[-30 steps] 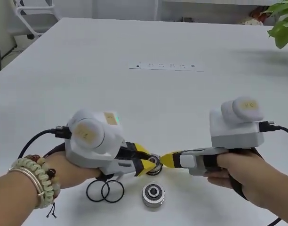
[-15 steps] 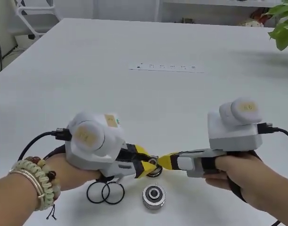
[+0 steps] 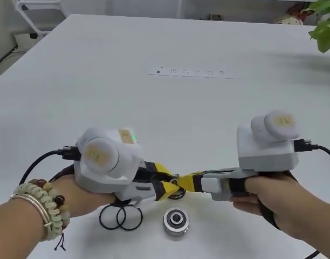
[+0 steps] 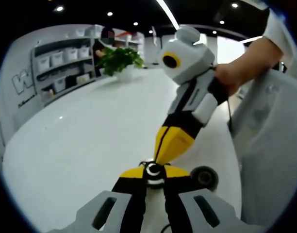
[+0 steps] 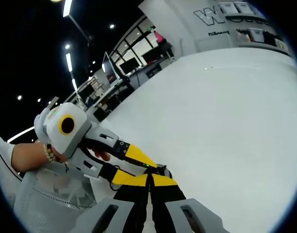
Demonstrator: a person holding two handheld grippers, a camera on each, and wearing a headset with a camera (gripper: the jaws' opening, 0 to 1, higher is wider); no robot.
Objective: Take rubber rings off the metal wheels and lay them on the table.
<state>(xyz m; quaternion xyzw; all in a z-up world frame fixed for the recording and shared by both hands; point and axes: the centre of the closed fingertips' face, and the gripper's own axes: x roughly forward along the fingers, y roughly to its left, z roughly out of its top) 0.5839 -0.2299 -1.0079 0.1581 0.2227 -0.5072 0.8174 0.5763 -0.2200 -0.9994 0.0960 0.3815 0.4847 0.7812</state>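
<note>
Left gripper (image 4: 154,174) is clamped on a metal wheel (image 3: 177,192), yellow tips on either side of it, holding it just above the table (image 3: 154,108). Right gripper (image 5: 149,178) has its jaws pressed nearly together, nose right at that wheel's rim. I can't tell whether a bit of rubber ring is nipped between them; the contact spot is too small to read. Key geometry: the two grippers sit nose to nose on a roughly left-right line in front of the person, and the wheel is dead ahead of the right tips and touching or nearly so. The right one is therefore the puller and the left one the anchor. In the left gripper view the wheel's hub faces roughly back at the camera, so my read is that the ring peels off along the line between the grippers, toward the right hand. The wheel's tilt isn't clear enough to be sure. Two rubber rings (image 3: 120,218) already lie flat and overlapping on the table just below the left gripper. A second metal wheel (image 3: 176,222) sits hub-up just beside them, toward the right. The drop zone is closer to the left hand, so the right gripper would have to carry a freed ring across and down.
</note>
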